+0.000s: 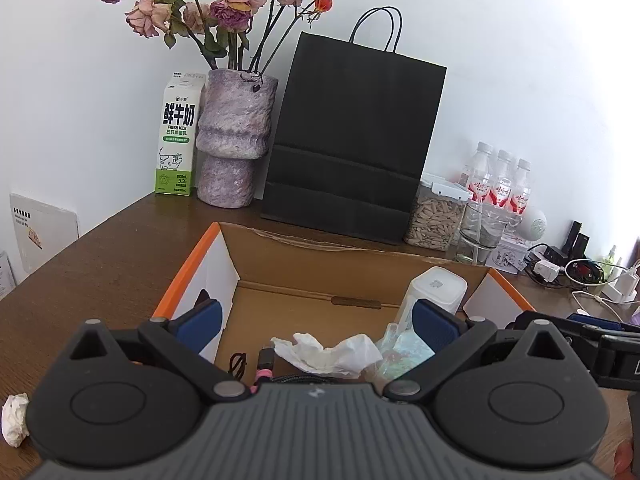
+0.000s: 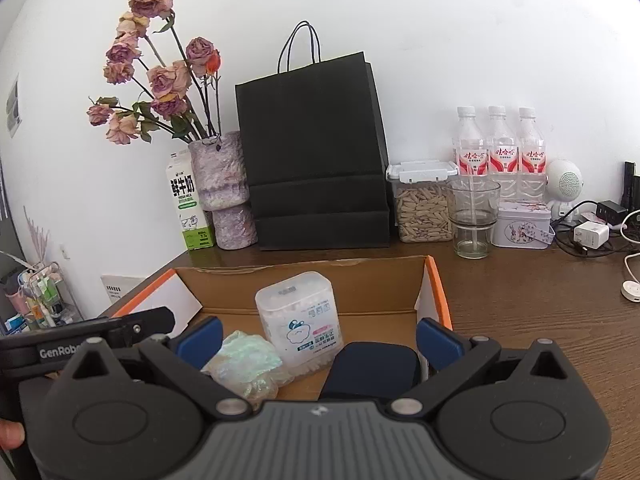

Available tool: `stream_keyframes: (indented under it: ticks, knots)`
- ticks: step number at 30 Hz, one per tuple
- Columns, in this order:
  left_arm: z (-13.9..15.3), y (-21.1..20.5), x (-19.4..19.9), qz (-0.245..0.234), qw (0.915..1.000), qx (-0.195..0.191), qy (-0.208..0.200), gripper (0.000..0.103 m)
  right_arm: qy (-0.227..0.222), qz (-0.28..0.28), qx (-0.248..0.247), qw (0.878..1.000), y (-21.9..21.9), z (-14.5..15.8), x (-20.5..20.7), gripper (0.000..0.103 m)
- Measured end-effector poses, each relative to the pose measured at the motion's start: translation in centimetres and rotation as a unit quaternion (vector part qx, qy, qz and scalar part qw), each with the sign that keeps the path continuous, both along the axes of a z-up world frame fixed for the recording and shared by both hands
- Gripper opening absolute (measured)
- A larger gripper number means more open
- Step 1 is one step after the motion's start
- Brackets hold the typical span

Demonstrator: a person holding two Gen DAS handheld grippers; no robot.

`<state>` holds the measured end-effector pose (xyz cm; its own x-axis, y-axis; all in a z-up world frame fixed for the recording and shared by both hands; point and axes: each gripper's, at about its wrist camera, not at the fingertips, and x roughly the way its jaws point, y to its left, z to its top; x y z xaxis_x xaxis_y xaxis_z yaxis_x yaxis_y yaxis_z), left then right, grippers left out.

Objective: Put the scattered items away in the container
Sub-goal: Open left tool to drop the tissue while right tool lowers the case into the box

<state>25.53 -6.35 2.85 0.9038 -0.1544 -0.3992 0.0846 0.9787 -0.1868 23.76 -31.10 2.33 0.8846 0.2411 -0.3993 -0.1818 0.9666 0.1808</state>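
Both tongs hang released above the orange-edged cardboard box (image 1: 280, 256) on the brown wooden worktop (image 1: 100, 260).

Left tongs (image 1: 316, 322) gape over a crumpled white tissue (image 1: 332, 354) and black cable (image 1: 288, 376) inside the box; right tongs (image 2: 318, 338) gape over an iridescent crinkled wrapper (image 2: 244, 360), a dark blue pouch (image 2: 372, 368) and a white plastic cotton-swab tub (image 2: 300, 316). Another white tissue wad (image 1: 16, 420) lies outside on the worktop. Behind the box stands a black paper bag (image 1: 348, 140).
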Motion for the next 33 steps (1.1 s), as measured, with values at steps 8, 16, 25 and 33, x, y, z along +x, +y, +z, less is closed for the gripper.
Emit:
stream_keyframes:
  ticks: [8, 16, 25, 33]
  knots:
    - [0.7, -0.9, -1.0, -0.005, 0.9998, 0.015, -0.013, 0.103, -0.014, 0.005, -0.008, 1.0, 0.6, 1.1, -1.0, 0.103]
    - [2.4, -0.2, -3.9, -0.006, 0.9995, 0.013, -0.029, 0.103, -0.033, 0.014, -0.015, 0.999, 1.4, 2.5, -3.7, 0.103]
    - [4.0, 1.4, -8.1, 0.002, 0.9986, 0.022, -0.049, 0.103, -0.031, 0.015, -0.025, 0.999, 2.0, 2.8, -8.0, 0.103]
    - [4.4, 3.6, -11.8, 0.01, 0.9982, 0.025, -0.053, 0.103, -0.023, 0.015, -0.035, 0.999, 2.2, 2.6, -12.1, 0.103]
